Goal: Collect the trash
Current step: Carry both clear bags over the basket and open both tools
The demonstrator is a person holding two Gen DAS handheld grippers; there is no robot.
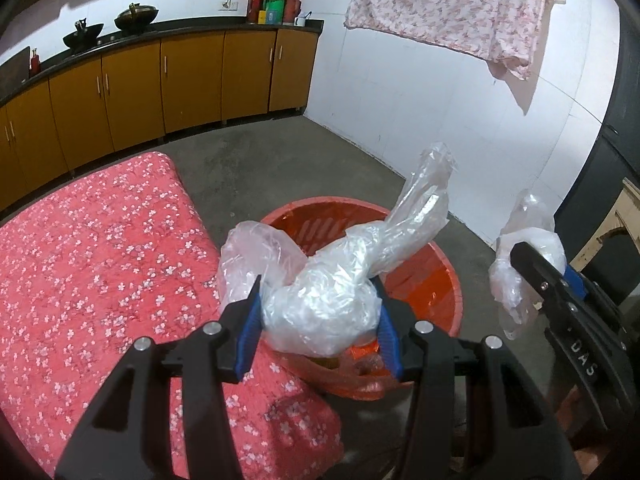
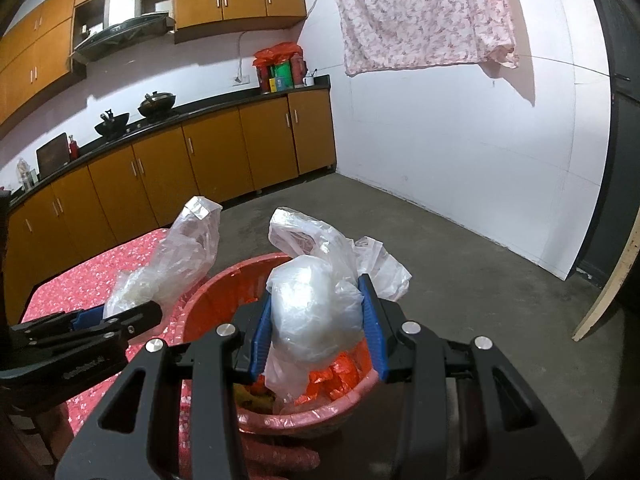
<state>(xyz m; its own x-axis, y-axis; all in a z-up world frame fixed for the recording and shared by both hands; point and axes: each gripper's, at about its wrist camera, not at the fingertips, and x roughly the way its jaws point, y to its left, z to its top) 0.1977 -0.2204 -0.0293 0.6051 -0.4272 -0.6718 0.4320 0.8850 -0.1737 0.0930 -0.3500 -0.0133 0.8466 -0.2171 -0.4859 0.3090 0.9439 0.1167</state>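
Two crumpled clear plastic bags in play, each glossy, wrinkled, bunched into a whitish lump with loose ends sticking up.

Left gripper (image 1: 320, 320) clamped on the larger plastic bag (image 1: 320, 300), blue pads pressing both flanks; long twisted tail rising toward 1 o'clock, a puffed lobe at 11 o'clock. Held above the near rim of the red bin (image 1: 436, 264), at centre of the left wrist view.

Right gripper (image 2: 316, 320) squeezing the smaller plastic bag (image 2: 312, 312), tight rounded wad with ragged flaps fanning toward 12 and 1 o'clock. Held over the same bin, which is lined with a red bag; orange crumpled wrappers (image 2: 336, 376) and some yellowish scraps inside, count unclear.

One bin, on grey concrete floor (image 2: 460, 264), just beside a red floral-cloth surface (image 1: 92, 264) at 9 o'clock.

Toward 10 o'clock: orange cabinets (image 1: 192, 76), two dark woks (image 1: 136, 18) on the black counter. Toward 1 o'clock: one pink floral cloth (image 1: 448, 8) hanging against the white wall.
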